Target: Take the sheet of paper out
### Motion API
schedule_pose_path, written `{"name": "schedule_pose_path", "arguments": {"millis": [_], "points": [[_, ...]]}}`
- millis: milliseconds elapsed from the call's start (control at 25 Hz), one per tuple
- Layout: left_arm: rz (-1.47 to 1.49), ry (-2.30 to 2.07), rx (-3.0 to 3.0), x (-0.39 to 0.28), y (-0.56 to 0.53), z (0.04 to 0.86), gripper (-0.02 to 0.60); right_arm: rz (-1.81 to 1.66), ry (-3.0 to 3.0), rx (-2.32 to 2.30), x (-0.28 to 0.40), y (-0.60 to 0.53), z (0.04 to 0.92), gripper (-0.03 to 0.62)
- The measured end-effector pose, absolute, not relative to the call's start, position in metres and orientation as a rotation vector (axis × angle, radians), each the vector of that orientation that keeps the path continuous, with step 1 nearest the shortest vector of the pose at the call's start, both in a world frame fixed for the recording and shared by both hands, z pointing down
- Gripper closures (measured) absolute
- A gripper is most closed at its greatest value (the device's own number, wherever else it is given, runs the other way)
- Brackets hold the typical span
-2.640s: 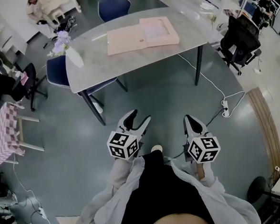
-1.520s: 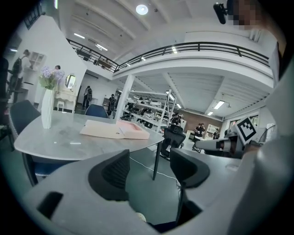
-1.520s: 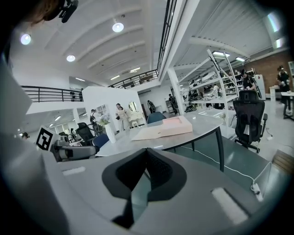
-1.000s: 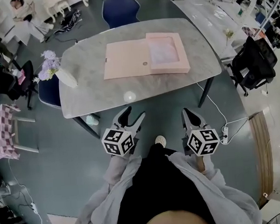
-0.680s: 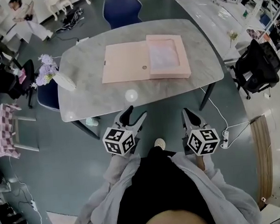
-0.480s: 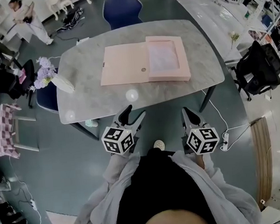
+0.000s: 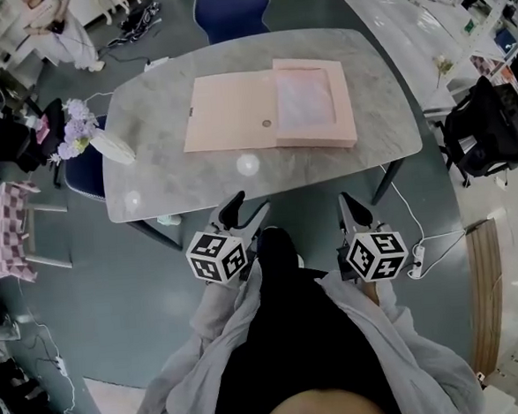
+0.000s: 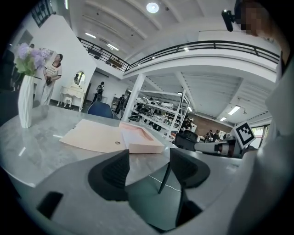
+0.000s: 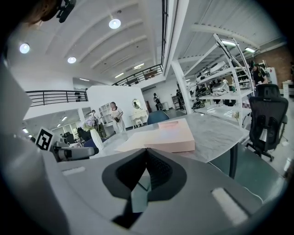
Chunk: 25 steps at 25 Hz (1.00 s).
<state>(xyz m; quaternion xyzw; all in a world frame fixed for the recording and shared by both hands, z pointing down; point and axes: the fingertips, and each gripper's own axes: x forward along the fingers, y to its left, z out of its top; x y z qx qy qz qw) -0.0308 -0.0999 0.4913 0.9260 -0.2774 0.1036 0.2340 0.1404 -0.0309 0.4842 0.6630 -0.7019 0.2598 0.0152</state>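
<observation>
A pink box file (image 7: 271, 110) lies open on the grey marble table (image 7: 177, 176), its lid flap folded out to the left. In its tray on the right lies a pale sheet of paper (image 7: 304, 99). Both grippers hang at the table's near edge, short of the box. My left gripper (image 7: 248, 208) is open and holds nothing; in its own view, the left gripper (image 8: 147, 161) faces the box file (image 8: 115, 139). My right gripper (image 7: 351, 206) is shut with nothing in it; in the right gripper view, the right gripper (image 9: 146, 155) has its jaws touching, and the box file (image 9: 165, 136) is ahead.
A white vase of lilac flowers (image 7: 104, 143) lies at the table's left end. A blue chair (image 7: 229, 0) stands behind the table and a black office chair (image 7: 489, 131) to the right. A cable and power strip (image 7: 419, 257) lie on the floor by the right table leg.
The person has walked closer, so the table now sits just ahead of both grippers. A leg has swung forward between them. Neither gripper's jaws have changed.
</observation>
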Motion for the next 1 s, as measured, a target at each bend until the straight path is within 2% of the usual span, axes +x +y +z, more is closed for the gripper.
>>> {"name": "schedule_pose_path", "arguments": {"millis": [440,1000], "points": [[0.297,-0.771,2.512,-0.007,-0.147,0.497,0.313,0.871,-2.155,2.079,0.164,-0.051,0.497,0.586],[0.313,-0.754,2.439,0.058,-0.307,0.515,0.313,0.881,-2.130,2.036,0.219,-0.171,0.495,0.586]]}}
